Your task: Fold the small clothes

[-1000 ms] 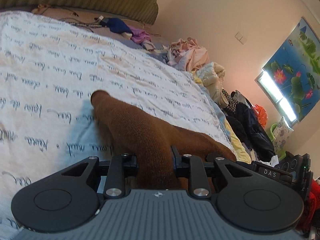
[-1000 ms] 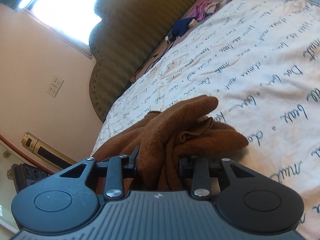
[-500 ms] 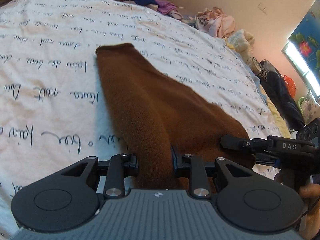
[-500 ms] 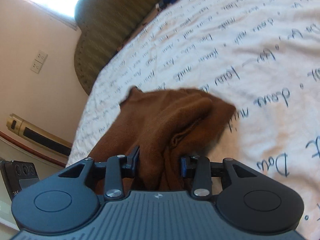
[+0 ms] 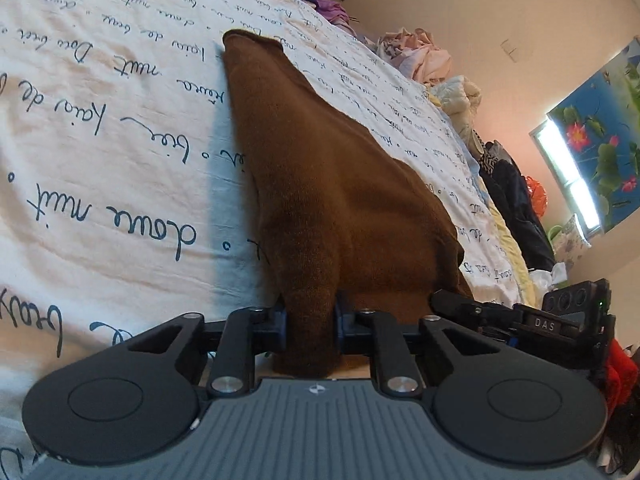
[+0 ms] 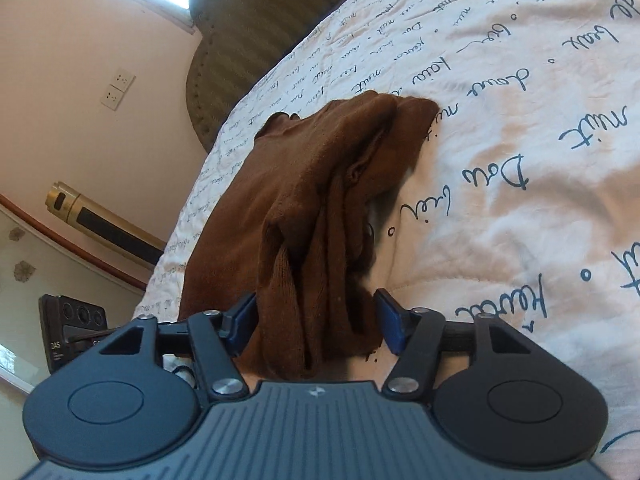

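Note:
A small brown knit garment [image 5: 332,184] lies stretched across the white bedsheet with blue script [image 5: 100,128]. My left gripper [image 5: 310,320] is shut on its near edge, the cloth pinched between the jaws. In the right wrist view the same brown garment [image 6: 312,200] lies bunched in folds on the sheet [image 6: 520,160]. My right gripper [image 6: 316,320] is open, its blue pads standing wide on either side of the garment's near end. The right gripper's body also shows in the left wrist view [image 5: 520,320], beside the cloth's right corner.
A pile of loose clothes [image 5: 424,56] and dark garments [image 5: 516,208] lie along the bed's far right side. A padded headboard [image 6: 256,12] stands at the bed's head. A wall with sockets [image 6: 118,88] and a gold-black device [image 6: 100,224] are to the left.
My right gripper has opened and let go of the garment's end, which now rests on the sheet. My left gripper stays shut on its edge; the garment lies more stretched out.

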`<state>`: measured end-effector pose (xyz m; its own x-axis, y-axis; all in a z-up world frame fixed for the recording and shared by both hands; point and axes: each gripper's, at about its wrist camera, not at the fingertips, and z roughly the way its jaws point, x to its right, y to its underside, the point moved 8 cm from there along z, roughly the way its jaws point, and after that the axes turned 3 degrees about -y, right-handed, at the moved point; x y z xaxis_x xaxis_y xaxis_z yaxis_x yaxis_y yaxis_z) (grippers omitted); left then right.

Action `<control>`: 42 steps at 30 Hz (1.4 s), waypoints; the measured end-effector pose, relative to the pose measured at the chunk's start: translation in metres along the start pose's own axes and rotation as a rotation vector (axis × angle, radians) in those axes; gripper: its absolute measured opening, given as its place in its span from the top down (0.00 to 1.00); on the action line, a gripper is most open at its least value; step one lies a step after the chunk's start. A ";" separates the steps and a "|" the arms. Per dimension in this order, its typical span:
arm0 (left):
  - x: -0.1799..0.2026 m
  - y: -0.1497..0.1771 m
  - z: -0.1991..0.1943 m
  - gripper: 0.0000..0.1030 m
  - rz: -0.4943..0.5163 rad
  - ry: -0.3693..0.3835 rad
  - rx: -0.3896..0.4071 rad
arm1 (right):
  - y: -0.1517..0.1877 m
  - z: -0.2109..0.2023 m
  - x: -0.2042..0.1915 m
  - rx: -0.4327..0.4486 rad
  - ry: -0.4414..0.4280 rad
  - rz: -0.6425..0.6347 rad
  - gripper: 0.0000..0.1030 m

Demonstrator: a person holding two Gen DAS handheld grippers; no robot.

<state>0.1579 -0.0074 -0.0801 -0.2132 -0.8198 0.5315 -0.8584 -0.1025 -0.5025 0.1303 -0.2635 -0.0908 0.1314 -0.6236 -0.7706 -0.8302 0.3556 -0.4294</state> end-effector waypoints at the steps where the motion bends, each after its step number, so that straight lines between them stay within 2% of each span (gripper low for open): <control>1: 0.004 0.000 -0.004 0.85 0.012 -0.013 0.015 | 0.000 0.000 -0.004 -0.003 -0.001 0.002 0.77; 5: 0.018 -0.001 -0.025 0.85 0.107 -0.117 0.098 | 0.002 -0.010 -0.016 0.026 0.005 0.026 0.76; 7: 0.017 0.005 -0.023 0.79 0.123 -0.180 0.094 | 0.008 -0.010 -0.010 0.017 0.080 0.051 0.75; 9: 0.016 0.013 -0.023 0.67 0.146 -0.248 0.106 | 0.015 -0.007 -0.006 0.001 0.165 0.018 0.67; 10: 0.017 0.016 -0.025 0.63 0.163 -0.275 0.119 | 0.018 -0.008 -0.010 -0.001 0.177 -0.006 0.66; 12: 0.019 0.021 -0.031 0.47 0.195 -0.334 0.151 | 0.023 -0.010 -0.018 -0.001 0.209 -0.047 0.54; 13: 0.020 0.023 -0.034 0.35 0.208 -0.360 0.166 | 0.025 -0.012 -0.023 0.008 0.230 -0.073 0.48; 14: 0.020 0.024 -0.037 0.31 0.220 -0.383 0.184 | 0.028 -0.014 -0.027 0.020 0.256 -0.106 0.36; 15: 0.022 0.025 -0.039 0.29 0.234 -0.408 0.204 | 0.031 -0.013 -0.033 0.031 0.290 -0.145 0.28; 19: 0.023 0.031 -0.044 0.24 0.257 -0.463 0.214 | 0.044 -0.010 -0.042 0.037 0.430 -0.248 0.27; 25: 0.020 0.039 -0.048 0.12 0.263 -0.518 0.221 | 0.063 -0.010 -0.043 0.047 0.507 -0.312 0.23; 35: 0.011 0.052 -0.050 0.07 0.241 -0.562 0.218 | 0.071 -0.015 -0.050 0.125 0.521 -0.337 0.22; 42: 0.007 0.060 -0.048 0.03 0.236 -0.574 0.208 | 0.076 -0.006 -0.050 0.151 0.570 -0.430 0.22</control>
<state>0.0826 0.0074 -0.0737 -0.0525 -0.9982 -0.0288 -0.6986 0.0573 -0.7132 0.0576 -0.2089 -0.0820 0.0924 -0.9808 -0.1716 -0.6796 0.0638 -0.7308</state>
